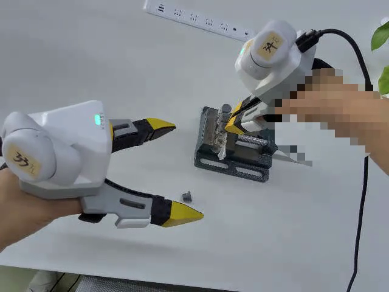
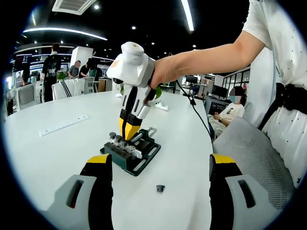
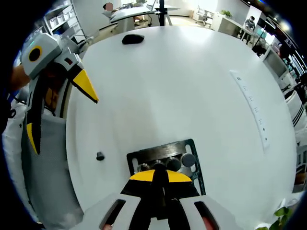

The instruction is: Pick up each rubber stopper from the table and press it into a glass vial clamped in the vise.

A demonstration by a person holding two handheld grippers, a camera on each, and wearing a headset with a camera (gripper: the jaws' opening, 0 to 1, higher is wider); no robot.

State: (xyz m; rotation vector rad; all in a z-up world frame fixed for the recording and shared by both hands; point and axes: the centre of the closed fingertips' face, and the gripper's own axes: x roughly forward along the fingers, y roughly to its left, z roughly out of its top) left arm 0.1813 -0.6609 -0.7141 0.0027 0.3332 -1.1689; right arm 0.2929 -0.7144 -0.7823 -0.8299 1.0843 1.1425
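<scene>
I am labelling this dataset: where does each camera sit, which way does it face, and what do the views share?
Head view: on the person's head, facing forward and down at the vise; the open left gripper, the hand holding it and the right gripper show.
Left gripper view: on the left gripper, facing along its jaws toward the vise; the person's arm shows.
Right gripper view: on the right gripper, facing down past its shut jaws onto the vise.
Shared: all show the vise and a loose rubber stopper.

White, yellow-tipped left claw (image 1: 186, 170) and right claw (image 1: 236, 125); black cable (image 1: 363, 182)
</scene>
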